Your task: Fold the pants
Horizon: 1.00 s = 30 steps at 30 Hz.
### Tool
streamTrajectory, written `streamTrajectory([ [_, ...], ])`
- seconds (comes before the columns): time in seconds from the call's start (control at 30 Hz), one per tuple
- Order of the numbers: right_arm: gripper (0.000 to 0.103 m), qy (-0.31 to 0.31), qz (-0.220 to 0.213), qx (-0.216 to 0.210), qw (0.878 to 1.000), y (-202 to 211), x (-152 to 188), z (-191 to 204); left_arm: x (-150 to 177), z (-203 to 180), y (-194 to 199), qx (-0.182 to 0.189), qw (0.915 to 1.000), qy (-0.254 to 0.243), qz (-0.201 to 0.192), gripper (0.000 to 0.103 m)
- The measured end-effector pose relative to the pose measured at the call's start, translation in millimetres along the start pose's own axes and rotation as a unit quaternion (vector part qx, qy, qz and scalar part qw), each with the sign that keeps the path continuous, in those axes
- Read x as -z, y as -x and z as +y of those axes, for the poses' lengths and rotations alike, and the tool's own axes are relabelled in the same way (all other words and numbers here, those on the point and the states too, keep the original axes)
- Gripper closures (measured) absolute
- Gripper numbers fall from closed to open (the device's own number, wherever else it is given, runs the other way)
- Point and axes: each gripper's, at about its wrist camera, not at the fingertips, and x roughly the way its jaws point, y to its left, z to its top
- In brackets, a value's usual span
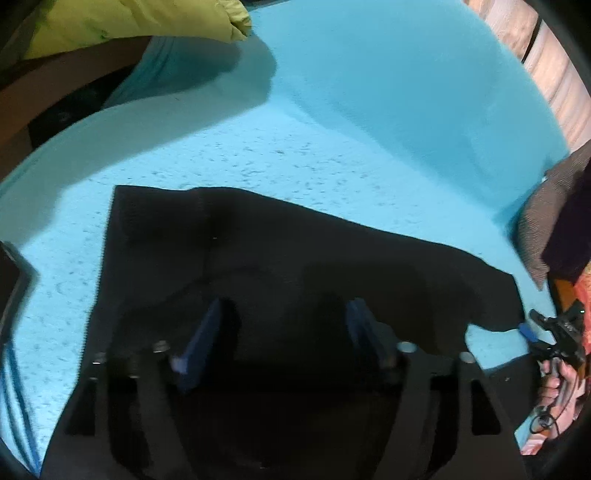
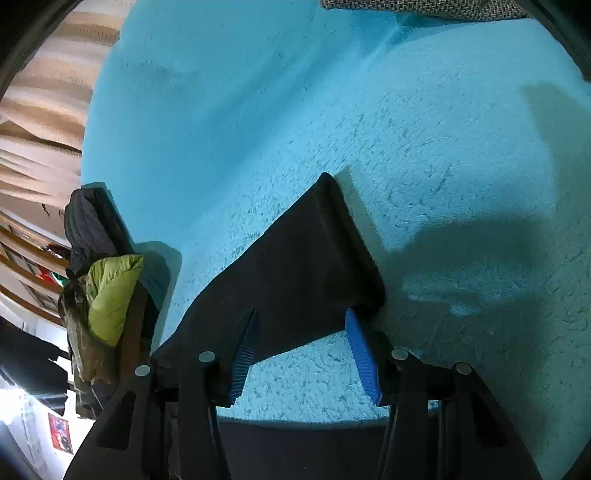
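Black pants (image 1: 295,251) lie flat on a light blue bedspread (image 1: 332,110). My left gripper (image 1: 284,321) hovers over their near part, its blue pads (image 1: 203,339) wide apart, open with nothing pinched. In the right wrist view one end of the pants (image 2: 303,266) runs up from the lower left. My right gripper (image 2: 301,317) stands open at that end's near edge. The cloth's edge lies between its blue pads (image 2: 362,354), which do not press on it. In the left wrist view the right gripper (image 1: 532,330) shows at the pants' right corner, held by a hand (image 1: 554,387).
A yellow-green padded jacket (image 1: 129,22) (image 2: 110,295) lies at the bed's edge over dark clothes. A grey knitted cushion (image 1: 543,221) (image 2: 424,9) sits at the far side. Striped curtains (image 2: 44,110) hang beyond the bed. A dark flat object (image 1: 11,280) lies at the left.
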Motion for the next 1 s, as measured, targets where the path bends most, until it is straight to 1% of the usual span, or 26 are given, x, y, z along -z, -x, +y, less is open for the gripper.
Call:
streamTrajectory([
  [0.1,0.051,0.005,0.005,0.007,1.0,3.8,-3.7,6.7,0.8,-3.4,-2.3,0.01,0.9999,0.001,0.003,0.015],
  [0.13,0.05,0.018,0.003,0.021,1.0,5.7,-4.0,14.9,-1.3,-2.1,-2.8,0.016,0.9998,0.007,0.005,0.014],
  [0.17,0.05,0.036,-0.01,0.034,0.999,8.4,-2.6,23.8,-3.3,0.6,-2.2,0.025,0.9996,0.014,0.008,0.014],
  [0.2,0.05,0.072,-0.035,0.044,0.996,14.3,0.0,39.3,-6.1,4.7,0.9,0.037,0.9989,0.029,0.007,0.014],
  [0.23,0.049,0.117,-0.061,0.05,0.99,20.1,2.6,56.9,-11.6,8.9,4.8,0.048,0.9978,0.046,0.0,0.014],
  [0.27,0.047,0.148,-0.08,0.056,0.984,23.1,5.2,67.9,-13.7,16.3,14.1,0.049,0.9965,0.065,-0.021,0.014],
  [0.3,0.044,0.189,-0.108,0.065,0.974,24.0,8.5,83.6,-21.3,20.3,14.5,0.044,0.9959,0.07,-0.037,0.014],
  [0.33,0.032,0.212,-0.126,0.071,0.967,22.6,11.0,92.0,-23.2,25.1,22.1,0.039,0.995,0.072,-0.057,0.014],
  [0.37,0.025,0.239,-0.14,0.08,0.958,17.1,14.1,100.3,-24.9,30.6,29.6,0.033,0.9935,0.075,-0.078,0.014],
  [0.4,0.025,0.26,-0.139,0.091,0.951,8.2,16.4,104.9,-26.6,37.9,36.2,0.032,0.9912,0.083,-0.098,0.014],
  [0.43,0.025,0.272,-0.121,0.104,0.949,-3.8,17.8,106.5,-28.4,44.4,40.1,0.034,0.9891,0.092,-0.11,0.014],
  [0.5,0.025,0.265,-0.063,0.132,0.953,-25.9,16.7,101.4,-34.8,56.6,42.0,0.031,0.9861,0.105,-0.125,0.014],
  [0.57,0.026,0.235,-0.023,0.159,0.958,-41.7,13.3,91.5,-44.8,66.1,40.8,0.002,0.9844,0.106,-0.14,0.014],
  [0.6,0.026,0.221,-0.012,0.166,0.961,-46.0,11.8,85.6,-50.9,70.4,39.0,-0.01,0.9836,0.1,-0.15,0.014],
  [0.63,0.025,0.225,-0.021,0.161,0.961,-44.0,12.2,85.9,-56.0,75.9,38.8,-0.017,0.9824,0.098,-0.158,0.014],
  [0.7,0.022,0.23,-0.02,0.157,0.96,-44.0,12.6,86.0,-63.3,91.2,34.8,-0.02,0.9806,0.105,-0.164,0.014],
  [0.73,0.02,0.234,-0.021,0.155,0.96,-44.2,13.7,85.5,-66.4,98.5,29.9,-0.018,0.9809,0.108,-0.16,0.014],
  [0.8,0.018,0.239,-0.021,0.157,0.958,-44.9,15.7,86.0,-70.6,111.1,17.8,-0.004,0.986,0.101,-0.133,0.014],
  [0.83,0.018,0.24,-0.021,0.155,0.958,-44.7,16.1,85.4,-69.7,114.1,13.0,0.0,0.989,0.088,-0.119,0.014],
  [0.87,0.017,0.239,-0.021,0.152,0.959,-44.3,16.1,84.4,-70.3,112.9,8.7,-0.003,0.9922,0.067,-0.105,0.014],
  [0.93,0.016,0.238,-0.02,0.149,0.96,-45.3,15.3,85.0,-69.1,108.5,8.7,-0.024,0.9942,0.027,-0.102,0.014],
  [0.97,0.015,0.238,-0.019,0.149,0.96,-47.6,13.7,86.4,-68.5,103.8,8.8,-0.021,0.9948,-0.002,-0.099,0.014],
  [1.0,0.015,0.24,-0.019,0.15,0.959,-47.9,13.6,86.2,-66.4,99.4,10.4,-0.009,0.995,-0.017,-0.098,0.014],
])
